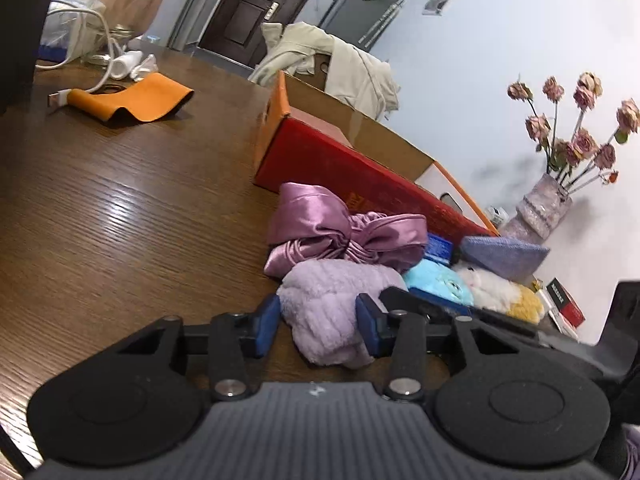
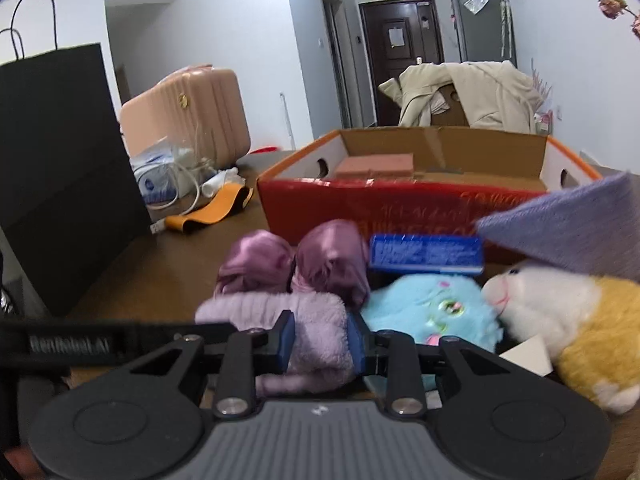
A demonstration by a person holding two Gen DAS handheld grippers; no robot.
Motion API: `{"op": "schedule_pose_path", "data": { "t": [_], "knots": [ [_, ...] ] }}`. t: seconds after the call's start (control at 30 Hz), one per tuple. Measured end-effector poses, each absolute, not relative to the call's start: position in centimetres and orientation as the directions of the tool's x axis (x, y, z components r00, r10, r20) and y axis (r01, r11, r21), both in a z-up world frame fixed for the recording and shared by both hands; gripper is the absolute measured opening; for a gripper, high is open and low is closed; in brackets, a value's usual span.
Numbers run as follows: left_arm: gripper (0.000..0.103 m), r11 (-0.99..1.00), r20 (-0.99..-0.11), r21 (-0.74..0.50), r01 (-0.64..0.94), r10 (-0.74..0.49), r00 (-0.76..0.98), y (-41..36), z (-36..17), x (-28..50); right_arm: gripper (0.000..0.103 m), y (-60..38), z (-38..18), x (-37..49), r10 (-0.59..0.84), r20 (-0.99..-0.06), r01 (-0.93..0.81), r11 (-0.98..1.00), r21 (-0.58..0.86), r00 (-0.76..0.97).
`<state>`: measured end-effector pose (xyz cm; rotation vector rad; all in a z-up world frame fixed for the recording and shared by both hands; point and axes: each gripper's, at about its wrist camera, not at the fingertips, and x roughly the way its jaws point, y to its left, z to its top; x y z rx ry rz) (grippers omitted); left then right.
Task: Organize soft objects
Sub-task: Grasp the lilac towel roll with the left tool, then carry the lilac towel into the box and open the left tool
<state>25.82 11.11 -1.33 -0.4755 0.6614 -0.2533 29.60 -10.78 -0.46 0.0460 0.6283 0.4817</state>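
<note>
Lavender plush fabric [image 1: 326, 312], a fluffy rolled piece lying on the wooden surface [image 1: 120, 208], is flanked by the blue pads of both tools. In the left wrist view the left tool [image 1: 318, 320] is seen spread around it, with a sliver of daylight at the left pad, so it is judged released and not yet pinching. In the right wrist view the right tool [image 2: 320, 340] is narrower, its pads pressed into the same fabric [image 2: 312, 336] from either side, and it is judged clenched on it. The roll's long axis appears to run roughly from 9 to 3 o'clock in the right view, and the right tool holds its 3 o'clock end. Beyond it at 12 o'clock lies a mauve satin bow [image 1: 340, 232], then the red cardboard box [image 2: 400, 204], open-topped and holding little that can be seen. At 2 o'clock a blue plush toy [image 2: 432, 312], a white-and-yellow plush animal [image 2: 560, 320] and a lilac knitted piece [image 2: 568, 228] are crowded together. The coming move is judged to be a lift toward 12 o'clock over the box's near wall.
</note>
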Motion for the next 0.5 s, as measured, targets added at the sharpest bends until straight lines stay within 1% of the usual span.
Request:
{"op": "schedule_pose_path", "data": {
  "t": [0.03, 0.1, 0.13, 0.23, 0.33, 0.37, 0.43, 0.5],
  "knots": [
    [0.043, 0.856, -0.525, -0.512, 0.077, -0.382, 0.760, 11.3, -1.4, 25.8, 0.028, -10.8, -0.5, 29.6, 0.446, -0.555, -0.416, 0.890, 0.188, 0.703],
    [0.038, 0.851, -0.522, -0.518, 0.088, -0.395, 0.756, 11.2, -1.3, 25.8, 0.028, -10.7, -0.6, 29.7, 0.439, -0.561, -0.413, 0.892, 0.182, 0.701],
    [0.034, 0.850, -0.520, -0.518, 0.096, -0.402, 0.754, 11.0, -1.2, 25.9, 0.028, -10.6, -0.6, 29.5, 0.437, -0.564, -0.413, 0.893, 0.178, 0.701],
    [0.030, 0.867, -0.515, -0.486, 0.113, -0.388, 0.765, 10.4, -1.1, 25.6, 0.029, -10.2, -0.7, 29.5, 0.428, -0.574, -0.425, 0.893, 0.150, 0.698],
    [0.027, 0.874, -0.505, -0.469, 0.125, -0.382, 0.774, 10.0, -0.8, 25.3, 0.024, -10.9, -0.7, 30.0, 0.455, -0.571, -0.423, 0.884, 0.198, 0.683],
    [0.025, 0.878, -0.498, -0.461, 0.133, -0.380, 0.779, 9.7, -0.6, 25.2, 0.020, -11.1, -0.5, 30.0, 0.460, -0.564, -0.417, 0.883, 0.214, 0.686],
    [0.024, 0.878, -0.465, -0.448, 0.167, -0.388, 0.795, 9.4, 0.4, 24.4, 0.017, -11.3, 0.2, 29.2, 0.467, -0.554, -0.417, 0.881, 0.224, 0.690],
    [0.024, 0.872, -0.397, -0.437, 0.219, -0.406, 0.823, 8.8, 2.4, 22.5, 0.016, -11.4, 2.1, 27.1, 0.485, -0.504, -0.454, 0.870, 0.193, 0.715]
  ]
}}
